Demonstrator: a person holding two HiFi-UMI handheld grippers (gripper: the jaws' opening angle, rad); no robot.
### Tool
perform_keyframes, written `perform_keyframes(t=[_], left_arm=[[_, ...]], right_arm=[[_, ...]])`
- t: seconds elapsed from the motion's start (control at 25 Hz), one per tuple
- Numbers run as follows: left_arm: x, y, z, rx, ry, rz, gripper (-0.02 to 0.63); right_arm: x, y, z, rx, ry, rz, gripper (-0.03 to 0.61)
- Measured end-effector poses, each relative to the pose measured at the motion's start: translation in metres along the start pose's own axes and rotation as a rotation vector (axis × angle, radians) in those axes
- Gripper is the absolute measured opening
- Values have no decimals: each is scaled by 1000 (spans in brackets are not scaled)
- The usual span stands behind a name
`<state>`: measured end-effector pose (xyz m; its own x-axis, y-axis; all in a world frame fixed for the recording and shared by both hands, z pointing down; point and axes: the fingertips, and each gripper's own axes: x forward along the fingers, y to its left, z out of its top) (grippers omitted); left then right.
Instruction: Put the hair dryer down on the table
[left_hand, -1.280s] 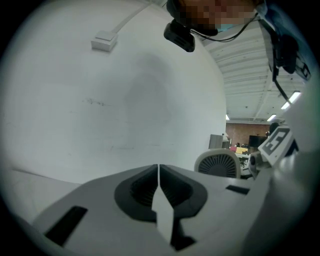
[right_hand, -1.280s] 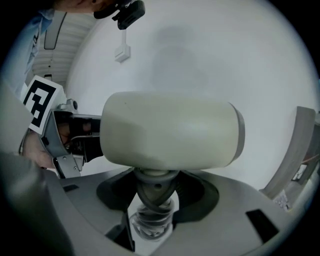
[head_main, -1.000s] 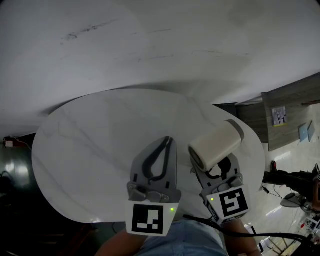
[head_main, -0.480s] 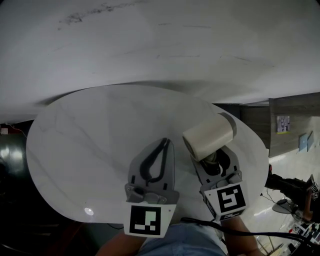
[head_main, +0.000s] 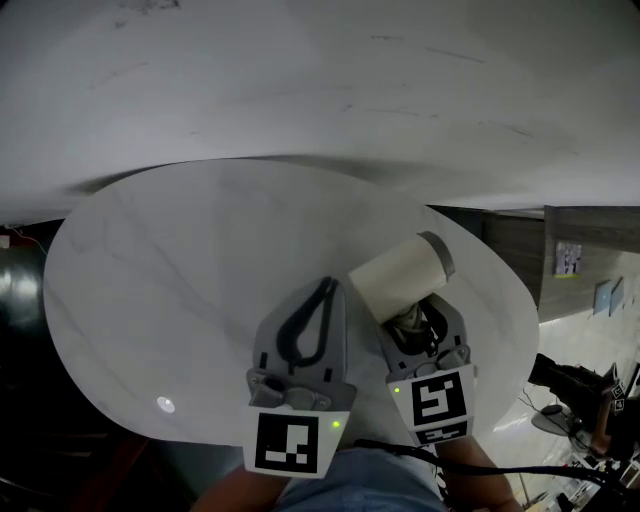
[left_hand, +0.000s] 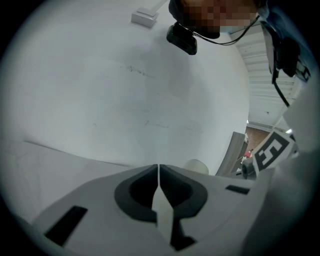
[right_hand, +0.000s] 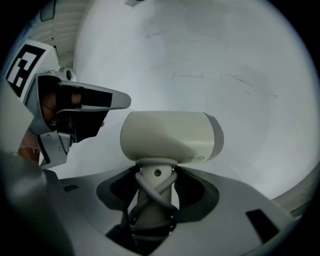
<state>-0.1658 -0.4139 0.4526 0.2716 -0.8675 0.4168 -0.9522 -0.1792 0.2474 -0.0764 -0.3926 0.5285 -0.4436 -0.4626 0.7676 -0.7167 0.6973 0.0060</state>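
Lowering toward the round white tabletop (head_main: 170, 270), the right claw (head_main: 414, 322) stays clamped on the handle of the cream hair dryer (head_main: 400, 278). The dryer has drifted left to lower centre-right and is seemingly not yet set down. The left claw (head_main: 325, 290) is pressed together and empty.

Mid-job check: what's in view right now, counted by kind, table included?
Hair dryer: 1, cream
Hand-held grippers: 2, left hand-held gripper shut and empty, right hand-held gripper clamped on the dryer's handle
Round table: 1, white
Total: 4
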Motion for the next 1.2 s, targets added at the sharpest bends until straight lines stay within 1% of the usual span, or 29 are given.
perform_keyframes(t=[0.4,0.64,0.96,1.2], left_arm=[[3,16,-7,-30,12,26,17],[2,18,-9,-35,17,29,17],[0,23,-10,-37,17,43,17],[-4,17,-6,-38,5,43,17]], right_arm=[[17,13,-16,-70,119,24,222],[23,20,-22,-114,168,36,222],[25,21,-22,-117,168,38,224],[20,18,-18,-107,138,29,245]])
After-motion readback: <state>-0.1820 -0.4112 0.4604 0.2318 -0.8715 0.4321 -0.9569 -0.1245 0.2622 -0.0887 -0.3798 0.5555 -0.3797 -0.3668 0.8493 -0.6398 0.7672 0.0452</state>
